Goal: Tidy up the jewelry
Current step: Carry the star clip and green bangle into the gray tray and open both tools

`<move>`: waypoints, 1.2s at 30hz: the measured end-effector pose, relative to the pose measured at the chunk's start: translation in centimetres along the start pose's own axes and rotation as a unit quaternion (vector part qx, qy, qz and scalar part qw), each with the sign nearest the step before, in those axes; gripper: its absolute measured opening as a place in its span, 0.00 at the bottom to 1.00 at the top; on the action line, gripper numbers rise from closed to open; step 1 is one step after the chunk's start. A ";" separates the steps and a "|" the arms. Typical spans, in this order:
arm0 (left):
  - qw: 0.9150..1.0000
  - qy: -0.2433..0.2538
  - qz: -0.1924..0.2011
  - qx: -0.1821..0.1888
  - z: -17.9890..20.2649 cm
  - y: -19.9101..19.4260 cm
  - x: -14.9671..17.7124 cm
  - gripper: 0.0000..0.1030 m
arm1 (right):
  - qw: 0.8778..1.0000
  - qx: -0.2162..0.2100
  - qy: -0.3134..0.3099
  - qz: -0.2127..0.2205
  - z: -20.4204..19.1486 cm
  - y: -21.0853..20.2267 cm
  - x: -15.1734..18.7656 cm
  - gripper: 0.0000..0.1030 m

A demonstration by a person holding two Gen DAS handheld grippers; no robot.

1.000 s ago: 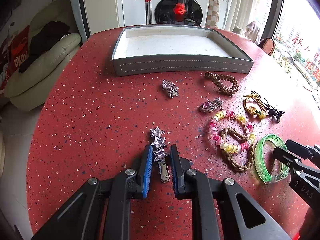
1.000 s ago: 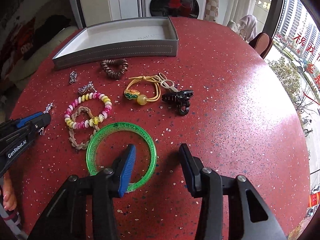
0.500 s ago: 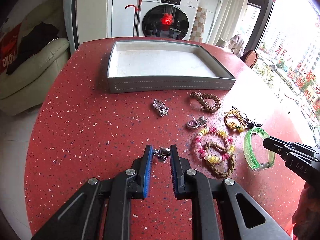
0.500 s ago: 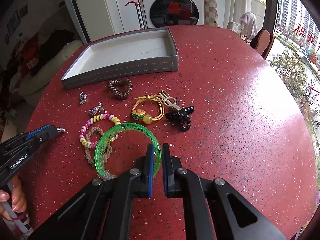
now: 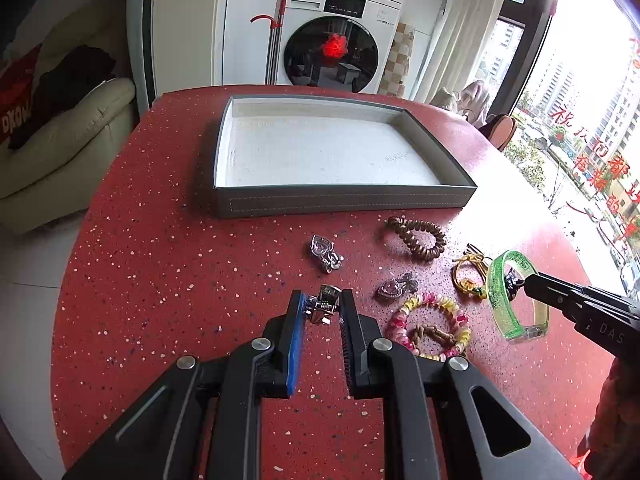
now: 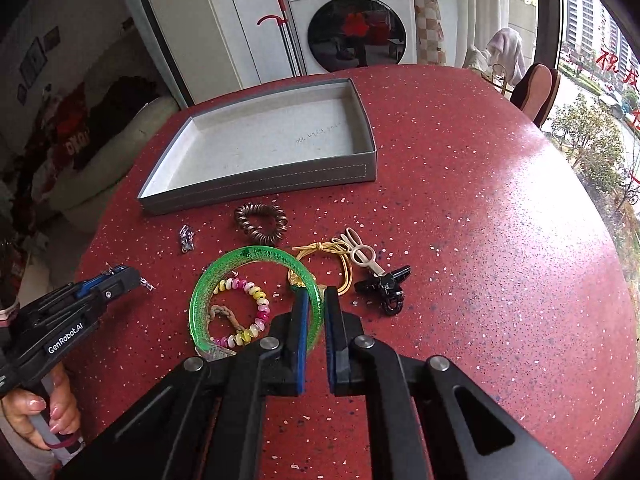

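Home, living/laundry area: washing machine (image 5: 332,40), sofa (image 5: 60,140), red table (image 5: 160,260).

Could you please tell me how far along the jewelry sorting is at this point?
Nothing is put away yet: the gray tray holds nothing. In hand: the left gripper has its jaws shut on a silver hair clip, and the right gripper holds the green bangle lifted. Left on the table: the beaded bracelet, brown coil hair tie, yellow cord, black claw clip and silver charms.

Hair clip: we see a silver clip (image 5: 324,304) lifted off the table
Bangle: our green bangle (image 6: 256,256) is raised, tilted
Tray: grey tray (image 5: 344,200), nothing inside
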State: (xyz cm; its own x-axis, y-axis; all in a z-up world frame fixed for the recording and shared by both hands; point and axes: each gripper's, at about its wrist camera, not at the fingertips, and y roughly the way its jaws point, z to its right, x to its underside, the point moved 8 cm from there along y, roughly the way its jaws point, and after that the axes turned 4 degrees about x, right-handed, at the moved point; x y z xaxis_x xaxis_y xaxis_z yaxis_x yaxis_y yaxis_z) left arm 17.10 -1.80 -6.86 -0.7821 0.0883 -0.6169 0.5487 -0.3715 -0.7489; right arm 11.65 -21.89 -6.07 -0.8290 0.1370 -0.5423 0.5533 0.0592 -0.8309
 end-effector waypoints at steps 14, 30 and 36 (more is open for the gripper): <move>0.999 -0.004 0.047 -0.003 -1.0 1.8 -10.5 0.34 | 1.000 -0.023 0.021 -0.002 0.2 3.2 -9.5 0.08; 0.998 0.007 0.001 -0.061 -3.1 13.4 -15.6 0.34 | 0.999 0.023 0.034 -0.031 0.3 14.1 -16.5 0.08; 0.997 0.007 -0.012 -0.082 -3.9 15.2 -14.9 0.35 | 0.998 0.040 0.025 -0.045 0.5 16.3 -16.1 0.08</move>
State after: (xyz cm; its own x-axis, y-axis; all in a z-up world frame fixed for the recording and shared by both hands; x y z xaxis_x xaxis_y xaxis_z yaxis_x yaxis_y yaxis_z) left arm 38.28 -5.21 -9.98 -0.7927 0.1081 -0.6000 0.5711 -0.2128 -0.7929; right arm 34.02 -23.67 -10.95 -0.8684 0.1838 -0.4605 0.4677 -0.0048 -0.8839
